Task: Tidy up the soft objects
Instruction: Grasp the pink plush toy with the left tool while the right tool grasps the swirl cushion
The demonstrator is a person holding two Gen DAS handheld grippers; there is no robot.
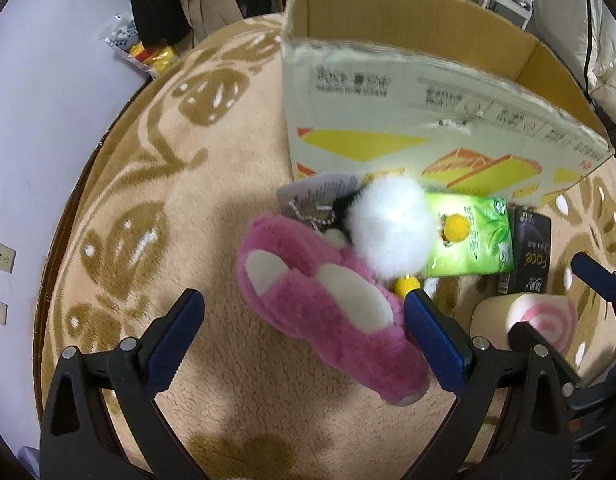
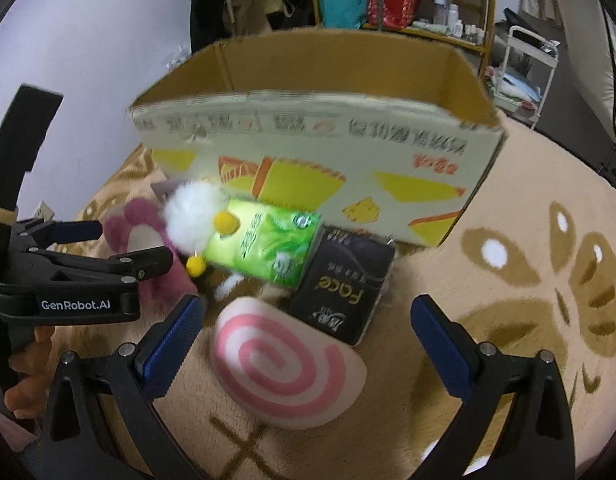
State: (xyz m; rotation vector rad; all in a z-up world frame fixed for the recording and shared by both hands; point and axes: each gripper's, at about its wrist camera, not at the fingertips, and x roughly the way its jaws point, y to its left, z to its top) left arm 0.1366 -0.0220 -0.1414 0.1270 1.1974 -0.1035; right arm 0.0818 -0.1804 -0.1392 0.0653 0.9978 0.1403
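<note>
A pink plush toy with cream patches lies on the beige carpet, between the fingers of my open left gripper; it also shows in the right wrist view. A white fluffy toy with yellow pompoms rests against it and on a green tissue pack. A pink-spiral swirl cushion lies between the fingers of my open right gripper. A black tissue pack lies behind it. An open cardboard box stands behind them all.
The beige carpet with a brown leaf pattern covers the floor. A white wall with sockets is at the left. Shelves, a white cart and hanging clothes stand behind the box. Snack bags lie by the wall.
</note>
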